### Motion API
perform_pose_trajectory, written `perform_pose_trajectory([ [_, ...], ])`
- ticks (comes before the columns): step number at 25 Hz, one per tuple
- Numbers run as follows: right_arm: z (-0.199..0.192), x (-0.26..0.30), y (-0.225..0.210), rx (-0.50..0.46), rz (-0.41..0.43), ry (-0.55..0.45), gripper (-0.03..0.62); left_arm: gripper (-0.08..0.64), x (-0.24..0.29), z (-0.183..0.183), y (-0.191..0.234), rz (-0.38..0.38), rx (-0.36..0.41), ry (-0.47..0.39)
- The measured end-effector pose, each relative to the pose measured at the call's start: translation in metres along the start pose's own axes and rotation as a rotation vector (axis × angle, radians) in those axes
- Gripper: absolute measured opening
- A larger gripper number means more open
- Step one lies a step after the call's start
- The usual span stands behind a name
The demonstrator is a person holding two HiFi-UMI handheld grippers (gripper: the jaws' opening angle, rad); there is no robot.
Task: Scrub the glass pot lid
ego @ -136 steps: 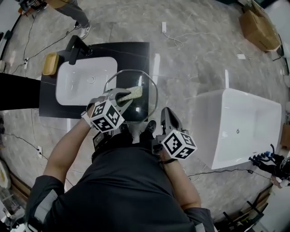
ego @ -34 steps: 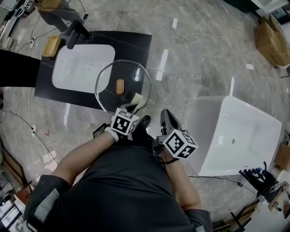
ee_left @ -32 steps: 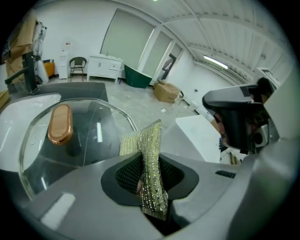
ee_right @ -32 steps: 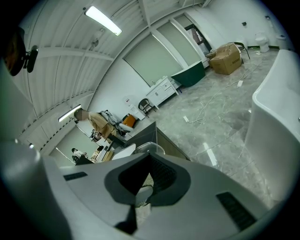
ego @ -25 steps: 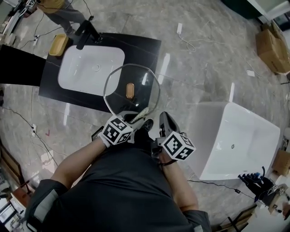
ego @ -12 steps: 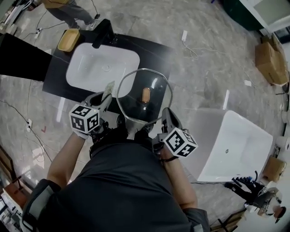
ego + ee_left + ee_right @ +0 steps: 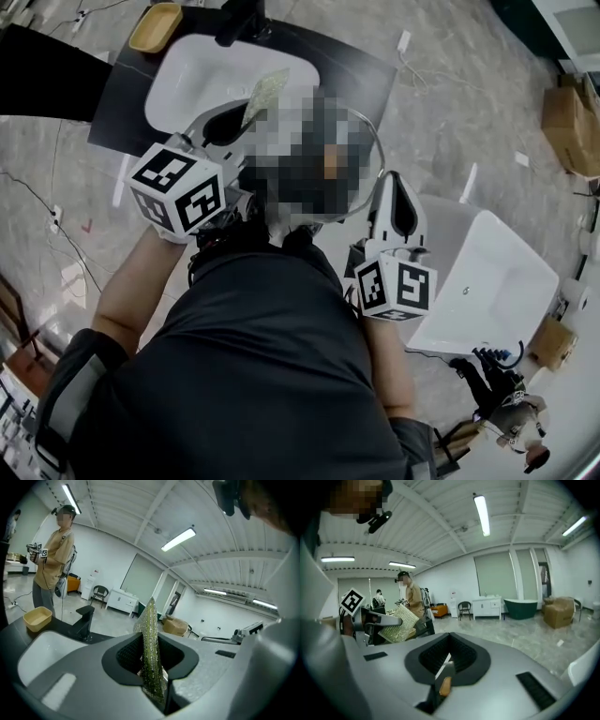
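Note:
In the head view the glass pot lid [image 7: 378,150] is held up close to the camera, mostly behind a mosaic patch, and its orange knob [image 7: 330,161] shows through. My right gripper [image 7: 392,187] is shut on the lid's right rim. In the right gripper view the lid [image 7: 442,674] stands edge-on between the jaws, knob [image 7: 445,686] low. My left gripper [image 7: 232,119] is left of the lid and apart from it, shut on a yellow-green scrub sponge [image 7: 264,92]. The sponge [image 7: 151,644] sticks upright from the left gripper [image 7: 152,670].
A white basin [image 7: 192,70] in a black counter [image 7: 122,89], with a black faucet [image 7: 240,17] and a yellow tray [image 7: 156,25], lies below. A white tub [image 7: 492,272] stands at the right. Another person [image 7: 50,571] stands beyond the sink. Cardboard box [image 7: 568,117] at far right.
The left gripper took the sponge off the lid and swung it left, over the basin. Both grippers rose toward the camera, and the lid came up with the right one.

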State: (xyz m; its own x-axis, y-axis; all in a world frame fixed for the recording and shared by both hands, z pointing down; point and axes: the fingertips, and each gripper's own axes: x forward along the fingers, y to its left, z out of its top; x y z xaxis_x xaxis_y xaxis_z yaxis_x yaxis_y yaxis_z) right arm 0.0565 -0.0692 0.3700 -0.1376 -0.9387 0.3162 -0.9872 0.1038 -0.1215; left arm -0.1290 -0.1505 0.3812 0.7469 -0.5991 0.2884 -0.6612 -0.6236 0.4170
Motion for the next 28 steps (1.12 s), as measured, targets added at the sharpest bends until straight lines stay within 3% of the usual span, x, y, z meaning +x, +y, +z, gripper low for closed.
perform_pose_trajectory([
  [6, 0.031, -0.011, 0.014, -0.082, 0.020, -0.140, 0.006, 0.075, -0.010, 0.029, -0.026, -0.037, -0.004, -0.086],
  [14, 0.021, -0.017, 0.014, -0.069, 0.063, -0.154, 0.006, 0.075, 0.000, -0.016, -0.073, -0.098, -0.033, -0.025],
  [18, 0.026, -0.029, 0.000, -0.061, 0.048, -0.163, 0.006, 0.075, 0.008, -0.030, -0.096, -0.098, 0.041, 0.008],
  [28, 0.042, -0.042, -0.015, -0.075, 0.035, -0.216, 0.006, 0.075, 0.020, -0.009, -0.129, -0.144, 0.138, -0.055],
])
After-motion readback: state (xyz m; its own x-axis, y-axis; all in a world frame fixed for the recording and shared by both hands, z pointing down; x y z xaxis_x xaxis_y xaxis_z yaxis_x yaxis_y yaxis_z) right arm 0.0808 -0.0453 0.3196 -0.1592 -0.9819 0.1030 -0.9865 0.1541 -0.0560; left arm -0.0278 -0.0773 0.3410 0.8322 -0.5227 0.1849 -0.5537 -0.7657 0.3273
